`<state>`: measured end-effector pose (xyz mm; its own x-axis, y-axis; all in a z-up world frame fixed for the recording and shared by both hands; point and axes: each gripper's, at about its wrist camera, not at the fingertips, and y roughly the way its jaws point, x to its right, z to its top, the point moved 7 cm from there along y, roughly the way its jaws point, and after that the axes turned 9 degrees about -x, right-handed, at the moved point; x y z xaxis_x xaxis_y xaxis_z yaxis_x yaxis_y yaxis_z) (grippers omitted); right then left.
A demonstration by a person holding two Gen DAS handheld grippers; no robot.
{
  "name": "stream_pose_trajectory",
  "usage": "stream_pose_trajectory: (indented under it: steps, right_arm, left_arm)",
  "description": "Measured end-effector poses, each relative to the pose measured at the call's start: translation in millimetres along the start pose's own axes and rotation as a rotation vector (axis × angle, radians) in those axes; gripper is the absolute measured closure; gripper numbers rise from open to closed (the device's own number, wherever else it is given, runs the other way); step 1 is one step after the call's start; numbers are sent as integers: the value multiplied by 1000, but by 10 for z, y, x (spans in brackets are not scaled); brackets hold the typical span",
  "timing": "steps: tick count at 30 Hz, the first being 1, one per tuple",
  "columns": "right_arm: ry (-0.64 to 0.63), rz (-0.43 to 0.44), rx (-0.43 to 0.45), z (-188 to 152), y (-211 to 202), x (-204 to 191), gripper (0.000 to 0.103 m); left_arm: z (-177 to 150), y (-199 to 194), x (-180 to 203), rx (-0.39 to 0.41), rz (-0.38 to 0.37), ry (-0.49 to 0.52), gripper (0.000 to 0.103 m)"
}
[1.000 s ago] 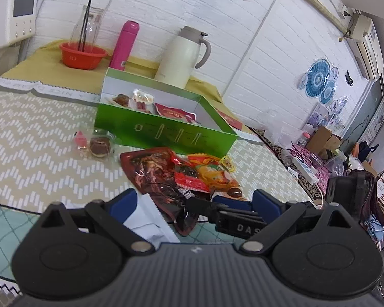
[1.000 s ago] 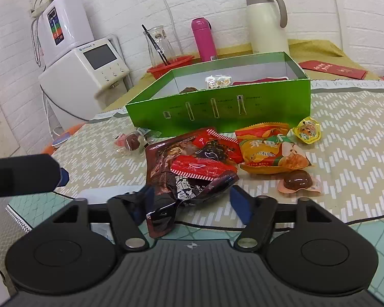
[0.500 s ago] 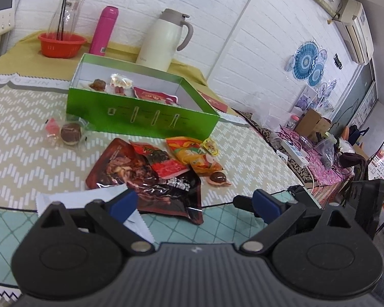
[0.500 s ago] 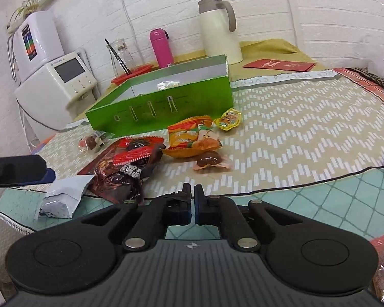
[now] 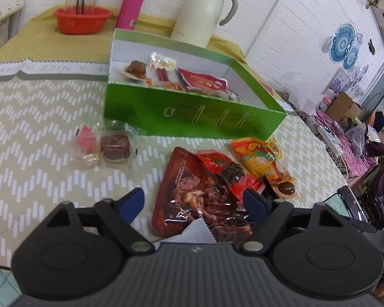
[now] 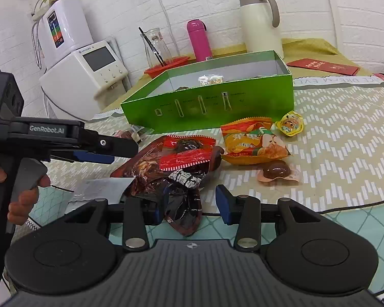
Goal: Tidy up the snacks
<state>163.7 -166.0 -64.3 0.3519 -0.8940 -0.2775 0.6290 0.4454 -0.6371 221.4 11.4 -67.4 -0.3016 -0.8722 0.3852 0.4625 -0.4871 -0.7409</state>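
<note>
A green box (image 5: 192, 115) holds several wrapped snacks; it also shows in the right wrist view (image 6: 207, 105). In front of it lie a dark red meat pouch (image 5: 192, 197), a red packet (image 6: 187, 153), an orange packet (image 6: 251, 140), a yellow jelly cup (image 6: 289, 124), a brown sweet (image 6: 276, 170) and a wrapped brown cake (image 5: 115, 145). My left gripper (image 5: 193, 202) is open above the dark red pouch's near end. My right gripper (image 6: 189, 208) is open, its jaws on either side of a dark crumpled packet (image 6: 185, 204) at the table's front edge.
A cream thermos jug (image 5: 204, 10), a pink flask (image 5: 131, 1) and a red bowl (image 5: 82, 21) with a glass carafe stand behind the box. A white appliance (image 6: 82, 76) is at the left. A white paper pouch (image 6: 102, 186) lies near the front edge.
My right gripper was shut half a second ago and is now open, moved left over the dark packet. My left gripper has moved forward over the dark red pouch.
</note>
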Motion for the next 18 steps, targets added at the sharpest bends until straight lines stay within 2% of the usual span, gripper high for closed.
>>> stream_pose_trajectory:
  steps: [2, 4, 5, 9, 11, 12, 15, 17, 18]
  right_arm:
    - [8, 9, -9, 6, 37, 6, 31]
    - [11, 9, -20, 12, 91, 3, 33]
    - [11, 11, -25, 8, 121, 2, 32]
    - [49, -34, -10, 60, 117, 96, 54]
    - [68, -30, -7, 79, 74, 154, 59]
    - [65, -34, -5, 79, 48, 168, 69]
    - [63, -39, 2, 71, -16, 201, 69]
    - [72, -41, -6, 56, -5, 238, 69]
    - [80, -42, -12, 44, 11, 256, 69]
  left_arm:
    - [-9, 112, 7, -31, -9, 20, 41]
    - [-11, 148, 78, -34, 23, 77, 53]
    - [-10, 162, 106, -39, 33, 94, 54]
    - [-12, 187, 174, -45, 47, 114, 57]
    - [-7, 180, 179, -38, 24, 101, 58]
    - [-2, 176, 182, -33, 18, 97, 60]
    - [-1, 179, 235, -30, -1, 98, 60]
    - [-10, 238, 279, -40, 22, 130, 60]
    - [-9, 280, 299, -44, 32, 147, 55]
